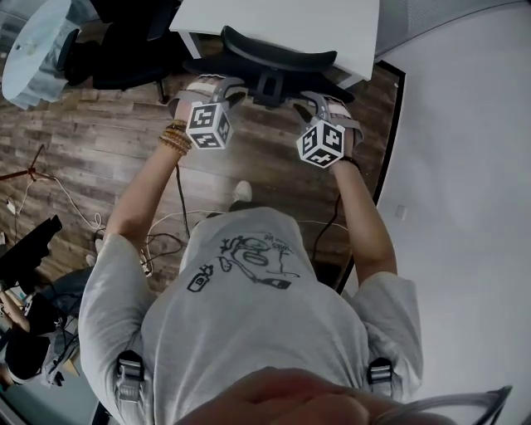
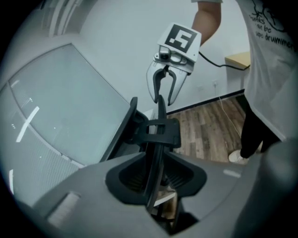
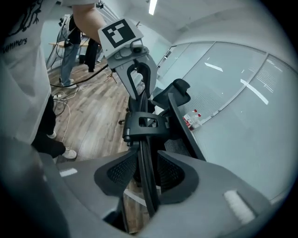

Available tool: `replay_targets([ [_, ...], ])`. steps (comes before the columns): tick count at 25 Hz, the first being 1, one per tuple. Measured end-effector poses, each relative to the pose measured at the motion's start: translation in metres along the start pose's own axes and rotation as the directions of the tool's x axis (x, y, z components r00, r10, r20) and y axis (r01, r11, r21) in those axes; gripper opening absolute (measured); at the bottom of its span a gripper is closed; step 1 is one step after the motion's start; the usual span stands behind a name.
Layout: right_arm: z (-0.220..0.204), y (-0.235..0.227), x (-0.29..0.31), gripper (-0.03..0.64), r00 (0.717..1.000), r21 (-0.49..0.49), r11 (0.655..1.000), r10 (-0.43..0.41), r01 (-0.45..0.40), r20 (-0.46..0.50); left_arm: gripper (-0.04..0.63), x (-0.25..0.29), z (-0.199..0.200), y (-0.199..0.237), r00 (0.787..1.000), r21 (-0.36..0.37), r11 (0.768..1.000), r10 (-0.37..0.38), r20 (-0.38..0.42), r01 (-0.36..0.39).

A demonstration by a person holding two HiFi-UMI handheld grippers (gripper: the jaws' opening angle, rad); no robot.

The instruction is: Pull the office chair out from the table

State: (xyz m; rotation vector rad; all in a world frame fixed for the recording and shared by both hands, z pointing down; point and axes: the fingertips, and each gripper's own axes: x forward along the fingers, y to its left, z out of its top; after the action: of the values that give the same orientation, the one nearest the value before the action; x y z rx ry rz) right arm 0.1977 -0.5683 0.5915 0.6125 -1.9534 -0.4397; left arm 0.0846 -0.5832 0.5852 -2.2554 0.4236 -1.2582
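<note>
Grippers poised: the head view shows us the office chair (image 1: pixel 278 50), the table (image 1: pixel 315 25) just beyond it, and the left gripper (image 1: pixel 209 90) and right gripper (image 1: pixel 325 106) at its backrest edge (image 1: pixel 241 68). Left gripper view: jaws released, that edge between them unpinched. Right gripper view: likewise. We judge the grasp is in hand; both must clench, then draw back.

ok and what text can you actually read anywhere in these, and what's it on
"drummer": on the person's white T-shirt, left gripper view, cut off by the frame edge; the lines above it are too small to read.
"unners": same shirt, right gripper view, a blurred fragment only.
Marker cubes: square patterns only, no words.
Shirt drawing, head view: no legible words.
</note>
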Motion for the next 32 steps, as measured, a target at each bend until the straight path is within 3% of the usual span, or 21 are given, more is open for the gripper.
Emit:
replay_targets([
  [11, -0.039, 0.004, 0.056, 0.161, 0.987, -0.121, 0.988, 0.077, -0.095, -0.144, 0.130, 0.057, -0.035, -0.013, 0.988, 0.096, 0.989, -0.098, -0.116, 0.109],
  [13, -0.047, 0.008, 0.064, 0.134, 0.982, -0.137, 0.985, 0.084, -0.108, -0.169, 0.106, 0.062, -0.039, -0.018, 0.986, 0.108, 0.986, -0.111, -0.126, 0.125],
  [21, -0.052, 0.012, 0.069, 0.104, 0.982, -0.111, 0.989, 0.079, -0.099, -0.172, 0.097, 0.064, -0.040, -0.021, 0.978, 0.086, 0.983, -0.152, -0.140, 0.164],
  [32, -0.043, 0.030, 0.063, 0.101, 0.978, -0.106, 0.989, 0.076, -0.098, -0.193, 0.095, 0.051, -0.044, -0.031, 0.974, 0.093, 0.982, -0.147, -0.172, 0.164],
])
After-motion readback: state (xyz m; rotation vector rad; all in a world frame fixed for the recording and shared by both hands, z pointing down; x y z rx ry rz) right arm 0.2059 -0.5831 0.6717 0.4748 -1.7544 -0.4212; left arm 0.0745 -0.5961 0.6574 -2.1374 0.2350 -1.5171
